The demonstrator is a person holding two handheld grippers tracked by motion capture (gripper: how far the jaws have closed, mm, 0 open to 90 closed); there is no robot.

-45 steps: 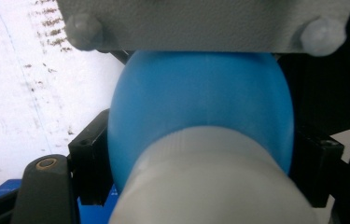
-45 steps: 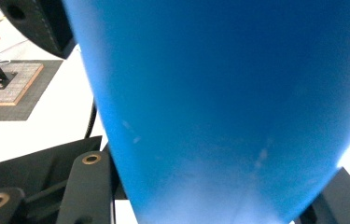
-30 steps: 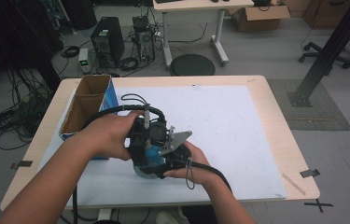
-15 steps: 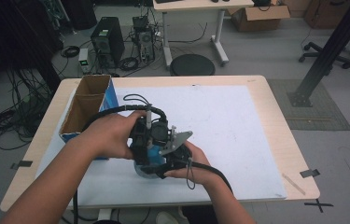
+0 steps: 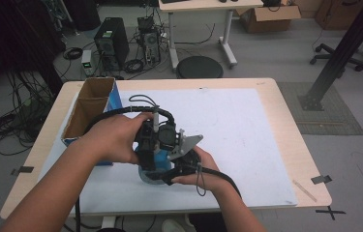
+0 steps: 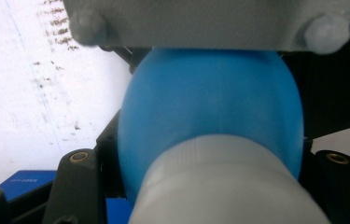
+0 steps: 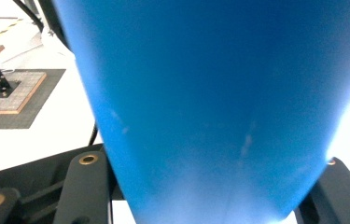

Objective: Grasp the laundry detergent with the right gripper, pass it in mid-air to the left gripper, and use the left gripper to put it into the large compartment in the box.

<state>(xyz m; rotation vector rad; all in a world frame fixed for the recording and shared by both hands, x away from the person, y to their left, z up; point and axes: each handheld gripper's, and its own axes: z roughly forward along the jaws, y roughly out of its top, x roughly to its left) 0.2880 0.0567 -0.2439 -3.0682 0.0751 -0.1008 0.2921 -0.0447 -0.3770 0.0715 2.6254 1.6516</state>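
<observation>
High view: both hands meet over the white mat on the table, left tongs and right tongs clamped on a blue bottle. Left gripper view: its white cap sits between the jaws. Right gripper view: blue body, probably the same bottle, gripped.

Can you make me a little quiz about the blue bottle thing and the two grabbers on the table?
1. True or false: both grippers have their jaws closed on the blue plastic bottle with the white cap.
2. What lies at the table's left edge? A) a brown cardboard box B) a red bucket C) a green tray
3. What covers most of the light wooden table?

Key:
1. True. The left gripper holds the cap end and the right gripper holds the blue body.
2. A.
3. A large white sheet.
</observation>
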